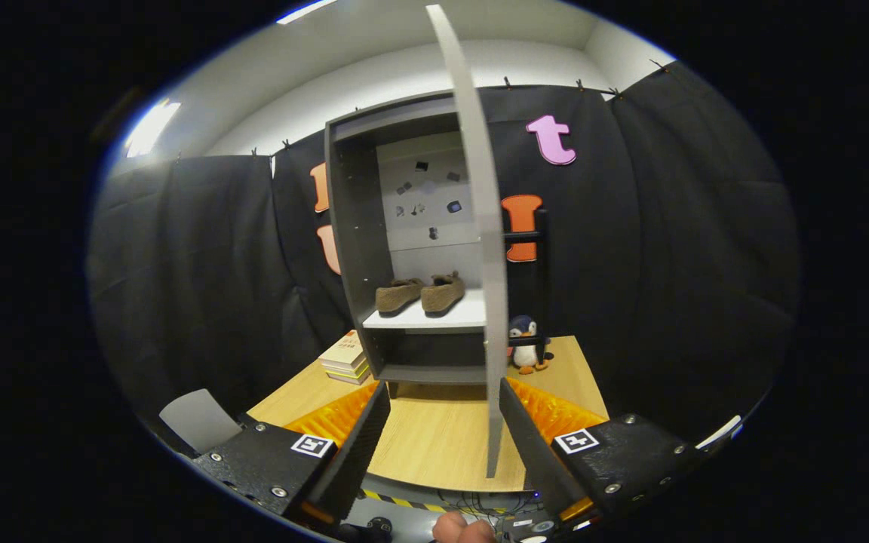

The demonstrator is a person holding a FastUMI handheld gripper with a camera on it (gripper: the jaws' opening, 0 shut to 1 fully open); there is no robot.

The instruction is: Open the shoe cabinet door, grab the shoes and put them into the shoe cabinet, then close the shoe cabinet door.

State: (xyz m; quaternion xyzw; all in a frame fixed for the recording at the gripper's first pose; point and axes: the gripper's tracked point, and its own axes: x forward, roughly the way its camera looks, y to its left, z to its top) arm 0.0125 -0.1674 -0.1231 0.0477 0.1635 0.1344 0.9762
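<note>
A grey shoe cabinet [351,249] stands on a wooden table [434,445] ahead of my fingers. Its door [480,226] is swung wide open toward me and I see it edge-on, with its lower edge just inside my right finger [532,445]. A pair of brown shoes [421,294] sits side by side on the cabinet's white shelf [427,318]. The compartment under the shelf is dark. My gripper [442,434] is open, its fingers spread with nothing pressed between them; the left finger [355,445] is apart from the door.
A stack of books [345,357] lies on the table left of the cabinet. A penguin plush toy [527,344] stands to the right, behind the door. Part of a person's hand [463,531] shows below the table's striped front edge. A grey chair back [199,418] is at the left.
</note>
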